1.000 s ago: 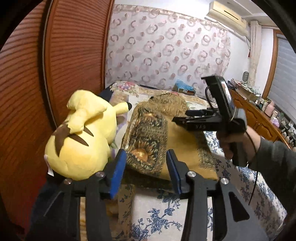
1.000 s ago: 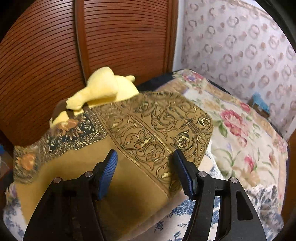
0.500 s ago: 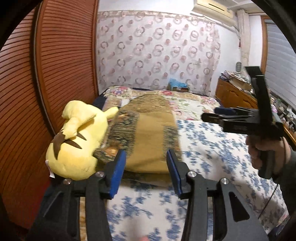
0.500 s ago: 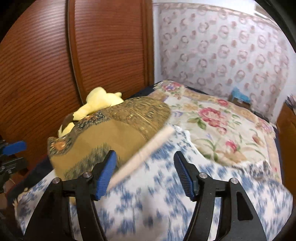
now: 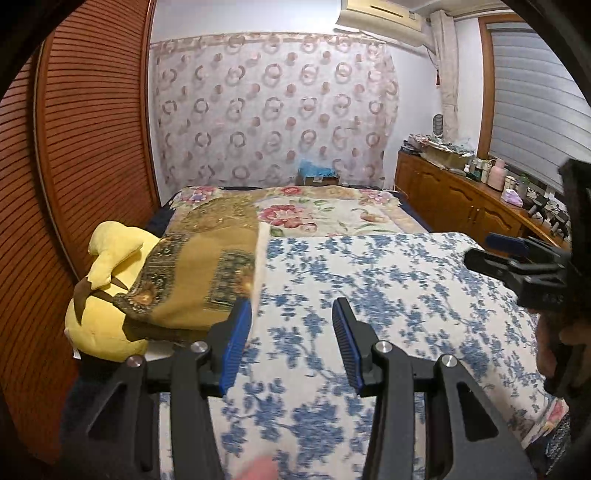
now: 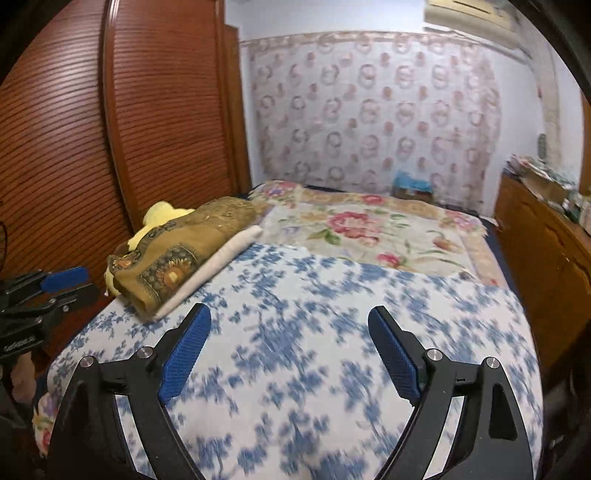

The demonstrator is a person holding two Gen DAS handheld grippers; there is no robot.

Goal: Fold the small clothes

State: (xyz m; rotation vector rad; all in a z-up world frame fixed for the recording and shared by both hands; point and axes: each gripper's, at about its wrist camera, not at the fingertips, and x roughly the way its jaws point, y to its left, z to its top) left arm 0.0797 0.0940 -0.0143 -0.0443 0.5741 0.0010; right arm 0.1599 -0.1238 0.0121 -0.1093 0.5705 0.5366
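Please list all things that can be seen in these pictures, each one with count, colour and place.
folded cloth: one, mustard with dark patterned borders, left side of the bed, lying partly on the toy
plush toy: one, yellow with brown marks, left bed edge by the wardrobe
bed cover: one, white with blue flowers, near part of the bed
floral blanket: one, cream with red flowers, far part of the bed
wardrobe: one, reddish brown, slatted, left
cabinet: one, brown, right, cluttered top
air conditioner: one, white, top right
left gripper: fingers blue, open, empty
right gripper: fingers blue, open wide, just been opening, empty
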